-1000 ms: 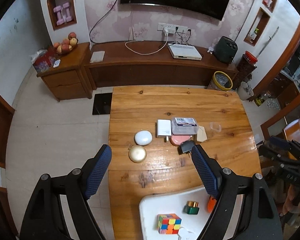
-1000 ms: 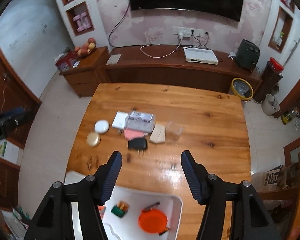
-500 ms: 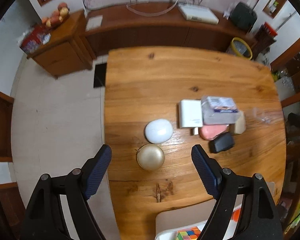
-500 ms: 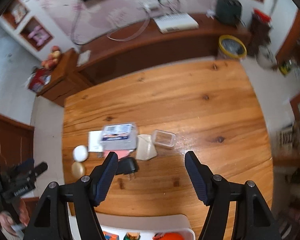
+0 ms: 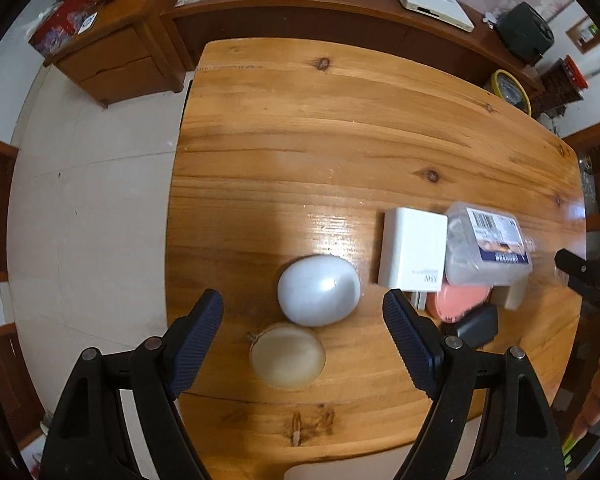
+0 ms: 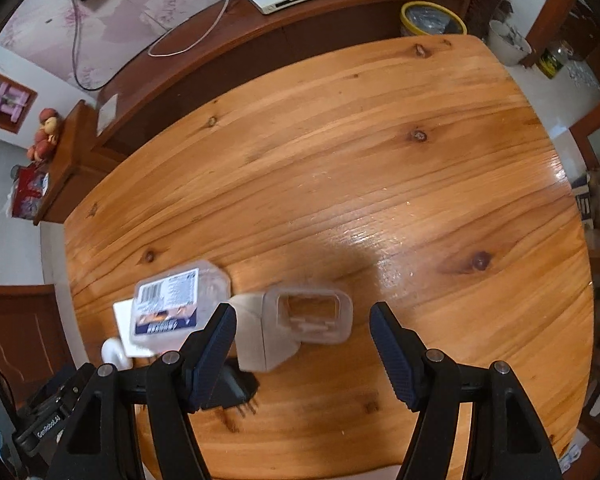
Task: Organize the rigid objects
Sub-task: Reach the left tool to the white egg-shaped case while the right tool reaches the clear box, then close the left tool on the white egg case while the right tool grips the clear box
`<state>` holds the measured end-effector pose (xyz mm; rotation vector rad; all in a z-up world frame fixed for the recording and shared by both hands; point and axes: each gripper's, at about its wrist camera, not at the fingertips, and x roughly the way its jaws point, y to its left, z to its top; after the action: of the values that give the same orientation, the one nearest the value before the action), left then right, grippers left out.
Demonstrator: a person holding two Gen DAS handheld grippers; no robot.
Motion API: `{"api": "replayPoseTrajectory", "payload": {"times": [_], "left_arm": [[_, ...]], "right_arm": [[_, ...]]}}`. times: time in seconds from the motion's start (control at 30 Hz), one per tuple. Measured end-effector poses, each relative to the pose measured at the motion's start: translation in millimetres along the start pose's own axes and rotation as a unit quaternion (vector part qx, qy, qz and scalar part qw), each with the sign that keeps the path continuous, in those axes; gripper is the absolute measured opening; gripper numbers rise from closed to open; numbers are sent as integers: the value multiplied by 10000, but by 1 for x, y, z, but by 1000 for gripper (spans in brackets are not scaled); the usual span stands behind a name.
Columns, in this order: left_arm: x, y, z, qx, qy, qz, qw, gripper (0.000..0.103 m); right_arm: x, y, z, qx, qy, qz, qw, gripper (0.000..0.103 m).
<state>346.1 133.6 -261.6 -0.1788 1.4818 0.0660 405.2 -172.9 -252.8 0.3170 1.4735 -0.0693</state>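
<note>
Both grippers pointed straight down over the table (image 5: 340, 128); the left gripper (image 5: 303, 344) stood wide open and empty, its pads either side of a white egg-shaped case (image 5: 318, 290) and a gold round case (image 5: 287, 356) touching it at six o'clock, neither pad pressing on anything; the right gripper (image 6: 303, 346) had just been opening its jaws, which stood apart around a small clear box (image 6: 309, 315) without touching it, so it held nothing either. The white case was smooth, glossy and domed; I judged it light, stiff and slippery, best pinched across its short waist, low down, since pads set high on the curve could squirt it out. The gold one looked flat, satin and hard; its edges seemed the surer hold. The clear box was thin-walled, open-topped and likely very light; it might flex or skid, so a gentle pinch across its two long walls looked right. Just at nine o'clock of it lay a cream block (image 6: 260, 336); further on, a labelled clear pack (image 6: 172, 308) sat partly over a white charger (image 5: 412, 256), with a black plug (image 6: 236, 390) near the left pad.
</note>
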Motion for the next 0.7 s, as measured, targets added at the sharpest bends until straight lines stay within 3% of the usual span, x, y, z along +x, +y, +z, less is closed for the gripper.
{"api": "replayPoseTrajectory", "payload": {"times": [0.13, 0.27, 0.7], "left_arm": [[7, 0, 2, -58, 101, -24, 9999, 84], [16, -2, 3, -70, 178, 22, 9998, 84], [39, -12, 3, -291, 317, 167, 9989, 83]], "right_arm": [[12, -4, 4, 117, 90, -60, 9999, 70], [23, -8, 4, 154, 224, -31, 9996, 54], [17, -24, 5, 96, 128, 68, 9998, 54]]}}
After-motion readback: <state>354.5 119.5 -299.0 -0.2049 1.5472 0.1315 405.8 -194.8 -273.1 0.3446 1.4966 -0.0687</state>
